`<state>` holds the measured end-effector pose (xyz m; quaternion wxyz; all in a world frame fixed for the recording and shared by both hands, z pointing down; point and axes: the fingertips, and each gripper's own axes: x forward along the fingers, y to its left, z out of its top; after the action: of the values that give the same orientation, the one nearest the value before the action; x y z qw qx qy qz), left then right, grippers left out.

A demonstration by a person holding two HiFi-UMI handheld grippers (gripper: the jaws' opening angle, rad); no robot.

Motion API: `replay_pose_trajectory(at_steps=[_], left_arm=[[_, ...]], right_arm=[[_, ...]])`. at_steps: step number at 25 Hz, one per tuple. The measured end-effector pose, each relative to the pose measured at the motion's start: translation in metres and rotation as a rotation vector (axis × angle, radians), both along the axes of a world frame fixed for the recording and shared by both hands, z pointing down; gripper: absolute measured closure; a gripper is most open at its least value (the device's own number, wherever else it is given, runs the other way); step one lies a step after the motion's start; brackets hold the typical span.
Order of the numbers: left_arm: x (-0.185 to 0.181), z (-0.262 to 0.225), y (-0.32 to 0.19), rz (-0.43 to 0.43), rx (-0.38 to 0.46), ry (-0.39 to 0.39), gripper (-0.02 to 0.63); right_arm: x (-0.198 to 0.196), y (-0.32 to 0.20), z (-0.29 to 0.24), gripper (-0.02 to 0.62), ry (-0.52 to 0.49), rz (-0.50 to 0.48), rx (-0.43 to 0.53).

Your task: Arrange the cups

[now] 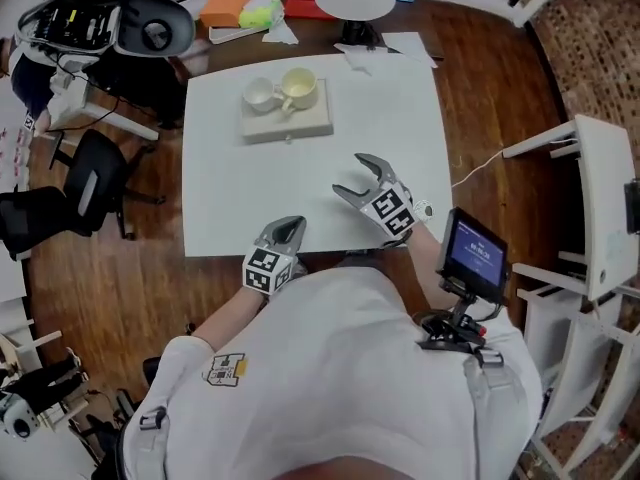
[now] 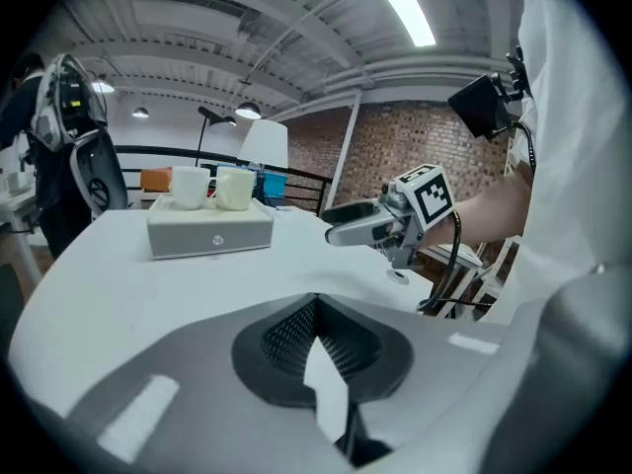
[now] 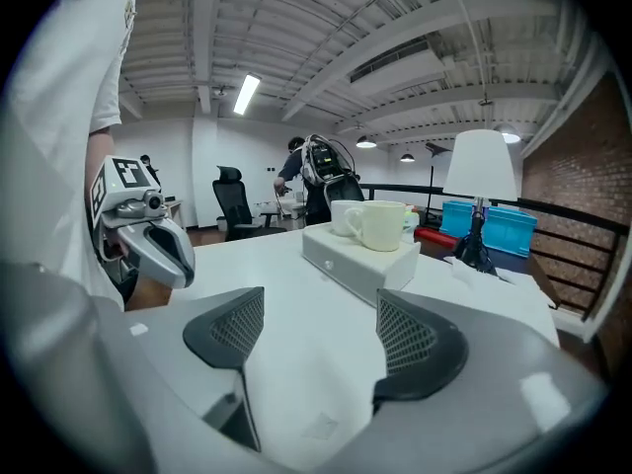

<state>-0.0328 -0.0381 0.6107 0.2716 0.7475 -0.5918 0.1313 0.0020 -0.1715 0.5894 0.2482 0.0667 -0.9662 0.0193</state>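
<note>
The left gripper [image 1: 288,227] hovers at the near edge of the table [image 1: 230,198], angled down, its jaws pressed together on nothing. The right gripper [image 1: 355,175] reaches further over the tabletop, its jaws spread wide and empty. A white cup [image 1: 259,93] and a cream cup [image 1: 298,86] stand side by side on a pale box [image 1: 290,121] at the far side, well apart from both grippers.

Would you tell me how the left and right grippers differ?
The left gripper has its jaws together; the right gripper has them apart. The left gripper is at the near edge of the table; the right gripper reaches farther over it. Both are empty.
</note>
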Motion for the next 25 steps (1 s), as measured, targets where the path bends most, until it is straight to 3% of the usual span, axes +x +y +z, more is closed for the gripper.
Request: replay_pose_trajectory(at_steps=[9, 16, 22, 25], left_arm=[[-0.028, 0.012, 0.066, 0.091, -0.003, 0.015, 0.600], [-0.054, 0.034, 0.115, 0.122, -0.049, 0.033, 0.600], [-0.048, 0.044, 0.133, 0.117, -0.070, 0.043, 0.600], [-0.055, 0.037, 0.133, 0.079, -0.063, 0.039, 0.600]], right_arm=[[-0.004, 0.112, 0.021, 0.278, 0.033, 0.084, -0.068], [0.003, 0.180, 0.046, 0.326, 0.119, 0.165, -0.134], [0.041, 0.180, 0.049, 0.580, 0.159, 0.356, -0.143], [0.043, 0.179, 0.050, 0.595, 0.184, 0.374, -0.139]])
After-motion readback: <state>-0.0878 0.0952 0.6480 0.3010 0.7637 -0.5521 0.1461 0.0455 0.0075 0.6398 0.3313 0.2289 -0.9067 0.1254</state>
